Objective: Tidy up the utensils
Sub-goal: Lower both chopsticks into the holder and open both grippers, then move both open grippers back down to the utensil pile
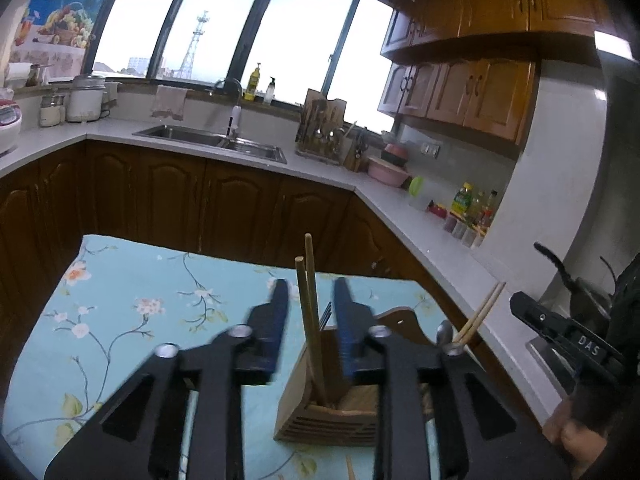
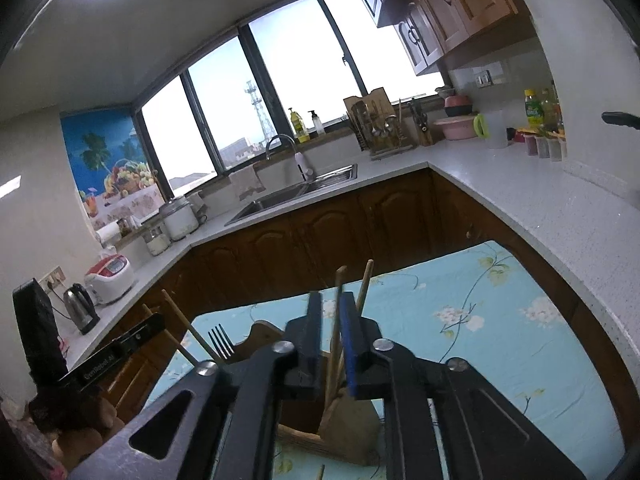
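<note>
A wooden utensil holder stands on the flowered blue cloth. Two wooden chopsticks rise upright from it between the blue pads of my left gripper. Its jaws stand apart and clear of the sticks, so it is open. Fork tines show just behind. In the right wrist view the holder is below my right gripper. A chopstick stands in its narrow gap and a second one leans to the right of it. The pads do not clamp it.
Another pair of chopsticks and a fork stick out of other compartments. A loose stick lies on the cloth near me. Beyond the table run dark cabinets, a grey counter and a sink.
</note>
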Action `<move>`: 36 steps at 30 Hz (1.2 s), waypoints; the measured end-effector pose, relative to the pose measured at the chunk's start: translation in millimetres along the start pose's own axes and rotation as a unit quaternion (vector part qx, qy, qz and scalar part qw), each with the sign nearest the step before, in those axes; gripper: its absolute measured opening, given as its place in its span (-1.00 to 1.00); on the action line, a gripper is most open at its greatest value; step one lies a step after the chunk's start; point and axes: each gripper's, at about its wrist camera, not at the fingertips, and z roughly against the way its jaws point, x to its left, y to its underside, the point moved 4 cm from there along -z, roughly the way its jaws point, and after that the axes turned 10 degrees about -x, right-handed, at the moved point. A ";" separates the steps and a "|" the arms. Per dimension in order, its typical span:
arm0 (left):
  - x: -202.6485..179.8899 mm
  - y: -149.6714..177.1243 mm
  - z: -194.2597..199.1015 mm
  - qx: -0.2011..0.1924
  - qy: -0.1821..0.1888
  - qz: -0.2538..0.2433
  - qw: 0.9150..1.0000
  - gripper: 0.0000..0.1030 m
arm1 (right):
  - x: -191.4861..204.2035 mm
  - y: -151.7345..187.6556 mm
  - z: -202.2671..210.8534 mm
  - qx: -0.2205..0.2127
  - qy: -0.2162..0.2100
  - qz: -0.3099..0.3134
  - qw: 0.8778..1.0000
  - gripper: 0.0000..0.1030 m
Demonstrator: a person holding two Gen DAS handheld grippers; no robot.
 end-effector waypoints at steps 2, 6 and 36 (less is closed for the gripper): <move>1.6 -1.4 9.0 -0.007 -0.001 0.005 1.000 -0.29 | -1.9 -3.0 8.3 -0.010 -0.006 -0.009 1.000 -0.18; 6.3 -1.2 29.4 -0.013 -0.008 0.020 1.000 0.08 | -3.0 -9.1 29.8 -0.028 -0.013 -0.021 0.999 0.11; 55.8 135.9 148.9 0.088 -0.078 0.071 0.991 0.51 | -25.1 108.3 132.2 0.041 0.032 -0.008 0.999 0.75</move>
